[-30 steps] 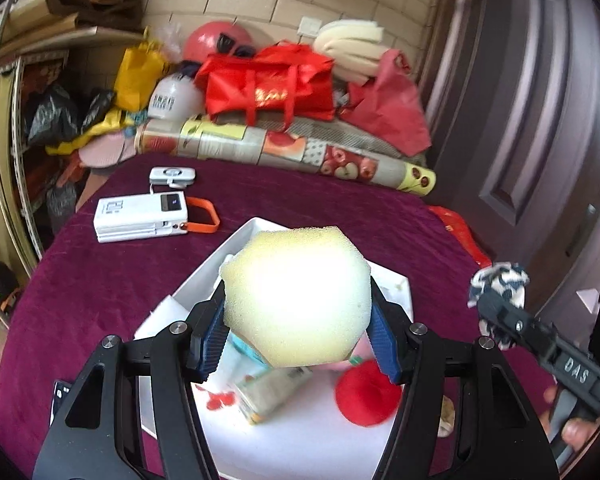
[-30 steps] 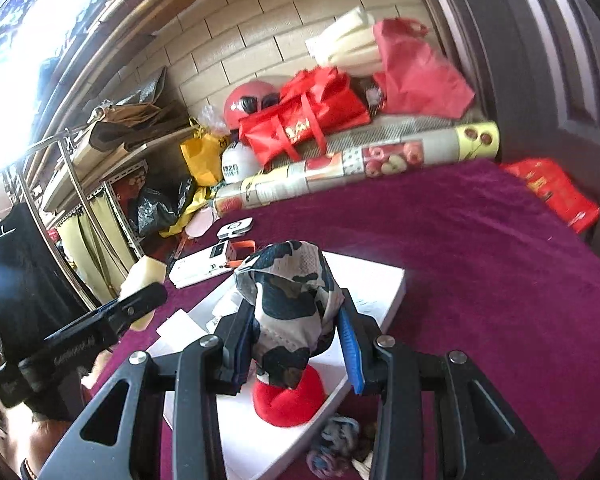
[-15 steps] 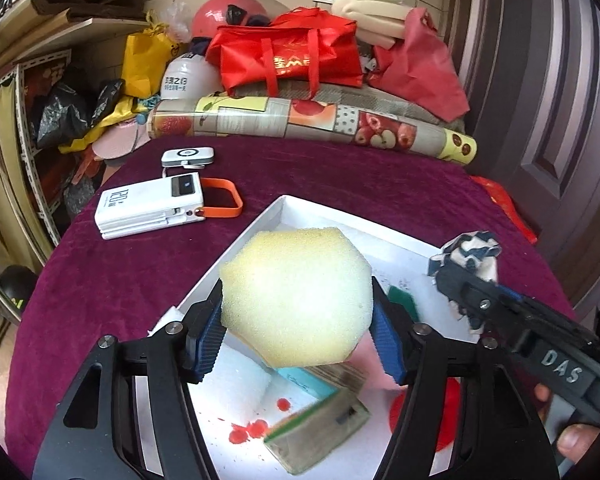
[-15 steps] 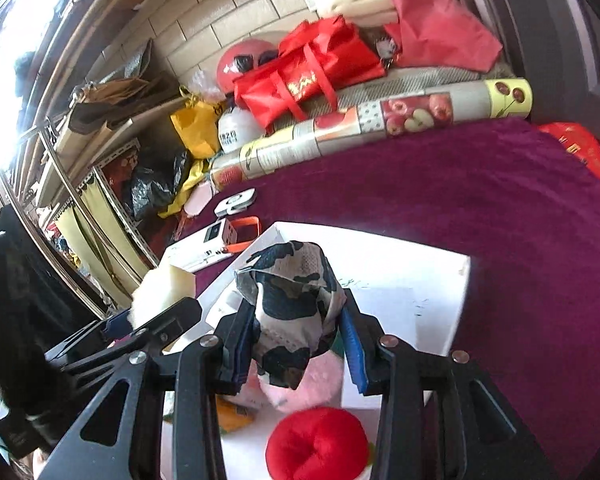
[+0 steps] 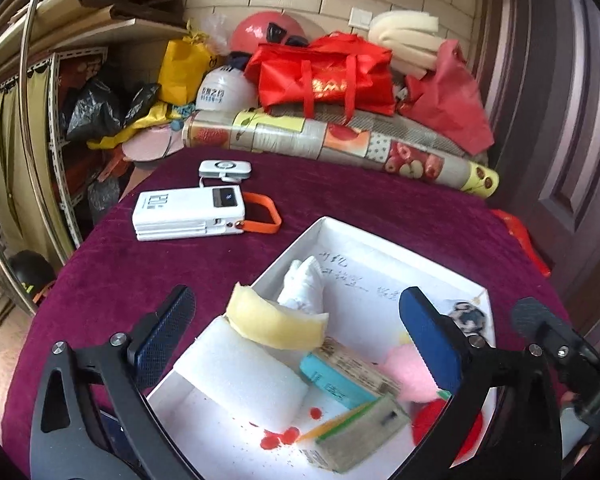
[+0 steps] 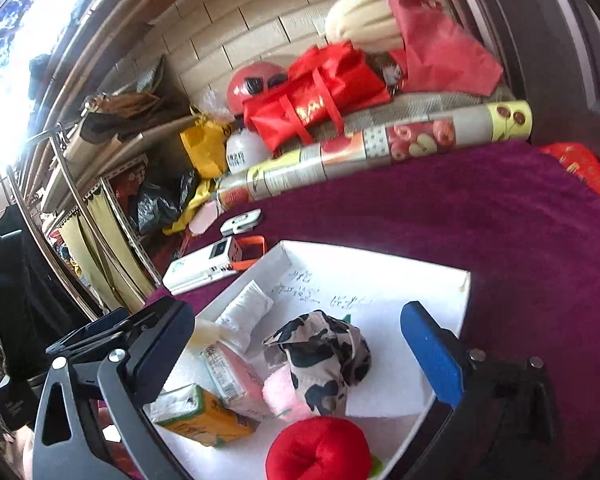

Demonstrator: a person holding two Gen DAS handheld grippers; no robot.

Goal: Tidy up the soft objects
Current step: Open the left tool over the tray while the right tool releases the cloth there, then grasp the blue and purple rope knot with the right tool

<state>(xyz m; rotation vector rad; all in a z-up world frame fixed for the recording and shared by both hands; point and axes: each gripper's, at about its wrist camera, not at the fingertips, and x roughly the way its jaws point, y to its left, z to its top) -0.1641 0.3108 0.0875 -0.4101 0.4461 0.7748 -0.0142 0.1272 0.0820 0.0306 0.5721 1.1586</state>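
Both grippers hang over the white box [image 5: 404, 240] on the maroon tabletop [image 5: 140, 272].

Left gripper [image 5: 296, 326]: fingers spread wide apart, nothing between them. Directly below, the yellow sponge [image 5: 274, 324] lies in the box, tilted, resting on the white foam block [image 5: 244, 380] and touching the white cloth [image 5: 304, 288] behind it.

Right gripper [image 6: 296, 340]: fingers likewise wide apart and holding nothing. The black-and-white patterned cloth [image 6: 320, 356] sits in the box between them in this view, clear of both pads, piled on the pink plush [image 6: 284, 396].

Other box contents: red plush [image 6: 320, 450] at the near edge, just in front of the pink plush; a teal-ended packet [image 5: 340, 376] beside the foam block; a green-and-orange carton [image 6: 200, 418] on the left side in the right wrist view. Handwriting shows on the box floor near the far wall; not legible.

Outside the box, on the tabletop: white power bank [image 5: 188, 214] with orange strap, and a small white device [image 5: 225, 169] just behind it. A rolled fruit-print mat [image 5: 340, 144] lies along the far edge, with a red bag [image 5: 324, 76] on top.
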